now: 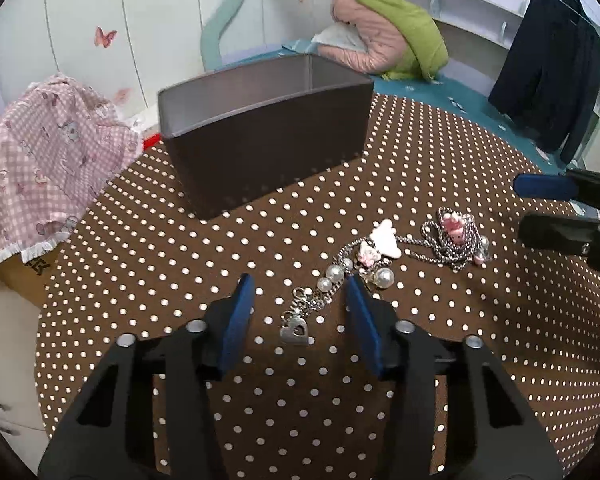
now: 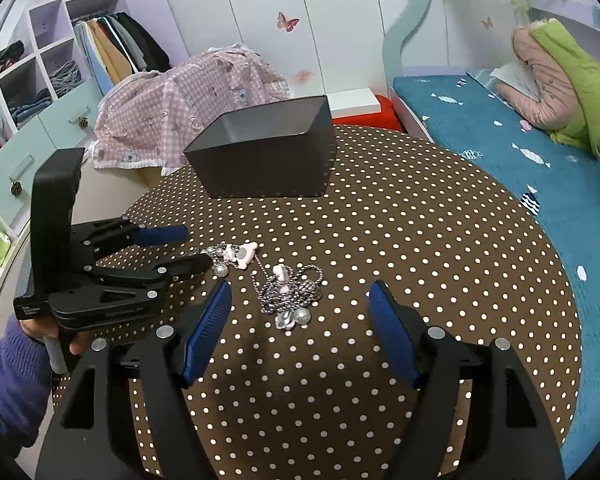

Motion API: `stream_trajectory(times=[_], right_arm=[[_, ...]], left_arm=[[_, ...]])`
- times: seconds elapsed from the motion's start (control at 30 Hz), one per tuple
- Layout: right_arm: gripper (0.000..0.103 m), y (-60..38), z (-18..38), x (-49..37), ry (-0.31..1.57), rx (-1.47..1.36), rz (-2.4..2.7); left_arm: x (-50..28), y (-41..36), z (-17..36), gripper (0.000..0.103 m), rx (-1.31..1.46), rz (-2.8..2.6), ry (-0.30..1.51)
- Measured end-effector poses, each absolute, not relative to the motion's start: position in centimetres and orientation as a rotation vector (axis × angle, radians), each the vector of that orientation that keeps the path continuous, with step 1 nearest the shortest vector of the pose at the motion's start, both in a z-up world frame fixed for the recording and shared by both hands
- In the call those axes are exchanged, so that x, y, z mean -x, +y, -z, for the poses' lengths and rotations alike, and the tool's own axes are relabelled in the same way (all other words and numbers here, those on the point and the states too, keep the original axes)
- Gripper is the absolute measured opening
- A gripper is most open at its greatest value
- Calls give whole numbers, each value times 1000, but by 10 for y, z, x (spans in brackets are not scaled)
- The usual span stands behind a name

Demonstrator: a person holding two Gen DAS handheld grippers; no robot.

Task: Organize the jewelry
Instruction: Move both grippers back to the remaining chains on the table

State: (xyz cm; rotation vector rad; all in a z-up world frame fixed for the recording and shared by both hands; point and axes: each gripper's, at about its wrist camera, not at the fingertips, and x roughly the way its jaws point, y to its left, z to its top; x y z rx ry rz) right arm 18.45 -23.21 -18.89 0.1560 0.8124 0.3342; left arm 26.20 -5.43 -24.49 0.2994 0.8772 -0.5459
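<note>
A pearl charm bracelet (image 1: 332, 284) with a heart tag lies on the brown polka-dot table (image 1: 260, 240). My left gripper (image 1: 300, 284) is open, its blue pads on either side of the bracelet's near end. A silver chain necklace with pink charms (image 1: 456, 240) lies to the right; it also shows in the right wrist view (image 2: 288, 292). My right gripper (image 2: 300, 292) is open, just short of the necklace. A dark open box (image 1: 260, 128) stands behind; it also shows in the right wrist view (image 2: 264, 152). The left gripper (image 2: 188, 248) appears at the left there, the right gripper (image 1: 540, 208) at the right edge of the left view.
A pink checked cloth (image 2: 188, 92) drapes over furniture beyond the table's left edge. A blue bed (image 2: 520, 152) with pink and green jackets (image 2: 560, 80) lies right of the table. A dark coat (image 1: 552, 80) hangs at the far right.
</note>
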Motion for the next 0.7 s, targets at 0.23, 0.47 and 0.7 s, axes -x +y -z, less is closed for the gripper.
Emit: stream_trajectory(times=[0.23,0.47,0.7], right_arm=[[70,-235,190,-188,811,-166,-339],[71,-223,189,-193,811,-141,-351],[71,-197,184,-198,803,-78,-375]], left_arm=[[-261,-61,247,6,-323,570,873],[-264,-41,248,5,-275,510,876],[-259,3,228,5,-198,464,856]])
